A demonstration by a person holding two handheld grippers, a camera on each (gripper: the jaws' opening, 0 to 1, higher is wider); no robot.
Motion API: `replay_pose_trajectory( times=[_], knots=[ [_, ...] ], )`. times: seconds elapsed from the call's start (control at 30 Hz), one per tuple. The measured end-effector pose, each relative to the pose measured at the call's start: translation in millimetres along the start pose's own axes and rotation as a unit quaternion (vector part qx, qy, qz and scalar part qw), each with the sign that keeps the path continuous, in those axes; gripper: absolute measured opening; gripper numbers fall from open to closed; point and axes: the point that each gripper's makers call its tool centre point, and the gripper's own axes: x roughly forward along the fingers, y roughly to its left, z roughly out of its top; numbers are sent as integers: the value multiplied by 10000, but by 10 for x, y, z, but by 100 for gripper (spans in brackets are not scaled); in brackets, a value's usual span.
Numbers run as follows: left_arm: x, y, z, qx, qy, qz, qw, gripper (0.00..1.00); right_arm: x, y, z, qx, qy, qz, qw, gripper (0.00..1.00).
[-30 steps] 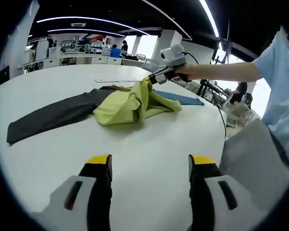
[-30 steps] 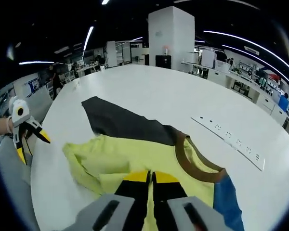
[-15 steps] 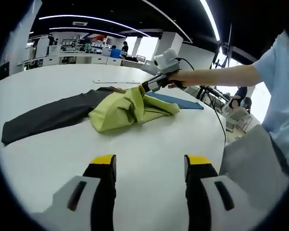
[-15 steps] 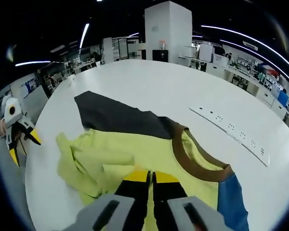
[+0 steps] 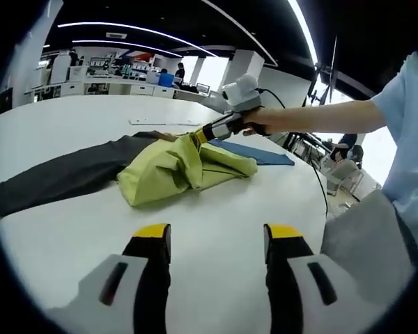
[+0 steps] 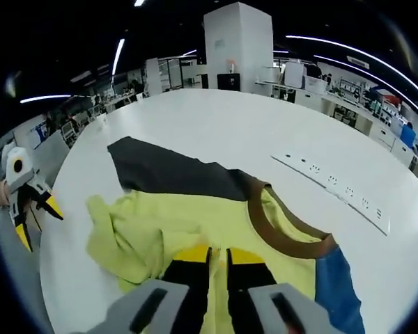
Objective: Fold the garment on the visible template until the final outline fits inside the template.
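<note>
The right gripper (image 6: 218, 259) has its fingers (image 6: 192, 255) clamped on the yellow shirt (image 6: 195, 226), a fold of cloth pinched between the tips. In the left gripper view this gripper (image 5: 203, 133) holds the shirt (image 5: 177, 165) bunched and raised off the white bench (image 5: 216, 216). The shirt's brown collar (image 6: 282, 233) lies just beyond the right fingers, resting on a dark mat (image 6: 171, 174) and a blue mat (image 6: 338, 289). A white power strip (image 6: 331, 189) lies farther off. The left gripper (image 5: 214, 240) hovers over bare bench well short of the shirt, fingers (image 5: 152, 240) apart and empty.
</note>
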Motion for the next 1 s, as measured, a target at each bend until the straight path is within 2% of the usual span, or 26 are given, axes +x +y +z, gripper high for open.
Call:
replay_pose_trajectory(
  times=[0.2,0.37,0.47,0.57,0.73,1.0],
  knots=[
    [109,15,42,-70,-14,53,10000,49,-136,23,-1,-25,-142,-5,9999,20],
    [213,92,67,-202,26,250,9995,46,-338,161,51,4,-492,135,9987,34],
    [281,138,132,-417,-103,349,9985,46,-480,278,51,-54,-692,186,9974,41],
    [345,138,166,-453,-131,363,9982,45,-604,368,1,-148,-790,206,9966,47],
    [441,120,186,-371,-38,319,9988,45,-819,481,-102,38,-937,201,9954,64],
    [550,190,266,-355,-18,361,9987,42,-1070,538,-327,203,-1016,1,9946,80]
  ],
)
